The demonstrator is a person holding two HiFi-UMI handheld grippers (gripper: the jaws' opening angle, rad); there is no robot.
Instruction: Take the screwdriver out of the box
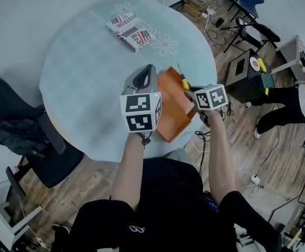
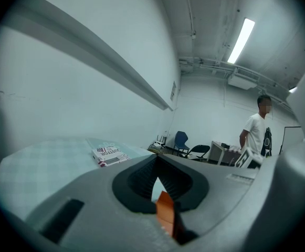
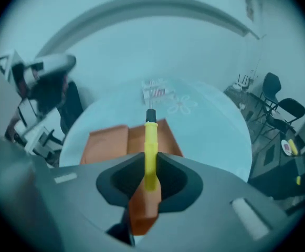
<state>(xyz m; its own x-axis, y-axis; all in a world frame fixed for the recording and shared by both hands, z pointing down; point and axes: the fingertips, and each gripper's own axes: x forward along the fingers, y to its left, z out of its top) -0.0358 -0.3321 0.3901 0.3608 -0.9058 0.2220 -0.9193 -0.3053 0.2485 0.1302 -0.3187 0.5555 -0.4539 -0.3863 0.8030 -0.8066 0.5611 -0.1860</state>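
Note:
An open orange box (image 1: pixel 173 112) lies near the front right edge of the round pale-blue table (image 1: pixel 84 72). My right gripper (image 1: pixel 188 90) is shut on the yellow handle of the screwdriver (image 1: pixel 183 81), whose thin shaft points away over the table. In the right gripper view the handle (image 3: pixel 150 151) runs straight between the jaws of the gripper (image 3: pixel 150 159), above the box (image 3: pixel 107 143). My left gripper (image 1: pixel 148 70) sits at the box's left side. In its own view the left gripper (image 2: pixel 157 164) is shut, with an orange edge of the box (image 2: pixel 165 214) pinched between the jaws.
A flag-printed book (image 1: pixel 131 30) lies at the table's far side. A black chair (image 1: pixel 21 130) stands at the left. On the right are a black stand (image 1: pixel 249 72), chairs, floor cables and a standing person (image 1: pixel 294 104).

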